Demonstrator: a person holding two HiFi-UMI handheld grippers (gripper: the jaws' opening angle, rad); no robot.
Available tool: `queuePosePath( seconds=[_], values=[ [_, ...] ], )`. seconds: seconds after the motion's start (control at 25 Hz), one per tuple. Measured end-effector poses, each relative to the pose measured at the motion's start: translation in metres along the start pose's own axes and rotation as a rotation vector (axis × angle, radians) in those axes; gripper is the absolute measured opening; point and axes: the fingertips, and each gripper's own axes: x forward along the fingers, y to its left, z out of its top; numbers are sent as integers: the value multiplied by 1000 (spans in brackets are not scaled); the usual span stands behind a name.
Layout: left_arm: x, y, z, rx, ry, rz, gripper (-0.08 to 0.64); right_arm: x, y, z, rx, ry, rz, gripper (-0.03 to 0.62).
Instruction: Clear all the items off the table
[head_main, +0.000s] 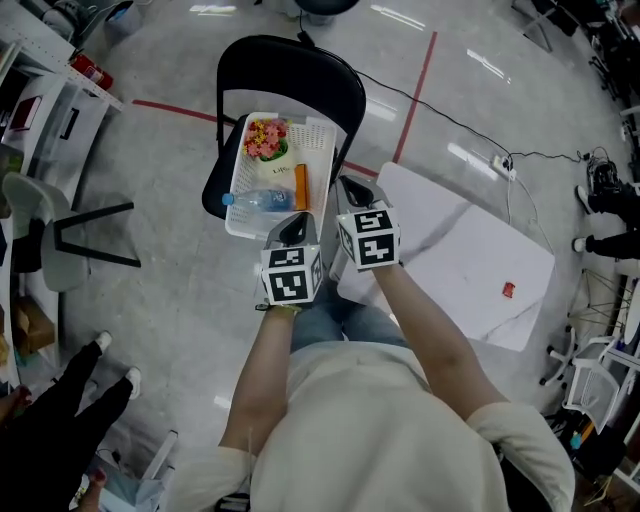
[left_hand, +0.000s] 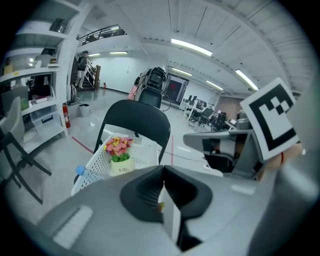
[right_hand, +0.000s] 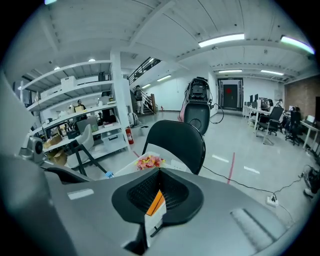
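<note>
Fingers of the left gripper (head_main: 296, 230) and right gripper (head_main: 353, 189) are closed and empty; the small red item (head_main: 508, 290) on the tabletop (head_main: 470, 255) looks light, best pinched across its edges.

My head view looks steeply down from above; both gripper views sit low, facing the near basket (head_main: 322, 140) all three share.

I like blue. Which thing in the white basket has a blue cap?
The clear water bottle, lying on its side at the basket's near end. The flower pot has pink blooms and the slim item is orange.
</note>
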Motion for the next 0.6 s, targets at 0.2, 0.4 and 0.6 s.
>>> queuePosePath(
  seconds=[0.2, 0.4, 0.6],
  values=[
    [-7, -28, -4, 40, -5, -22, 9, -36, -9, -5, 18, -23, 1, -2],
    [-16, -56, -5, 81, -14, -46, 9, -69, -20, -12, 22, -37, -4, -2],
    [-24, -78, -5, 117, -20, -76, 9, -95, -29, -20, 33, -48, -13, -2]
  ],
)
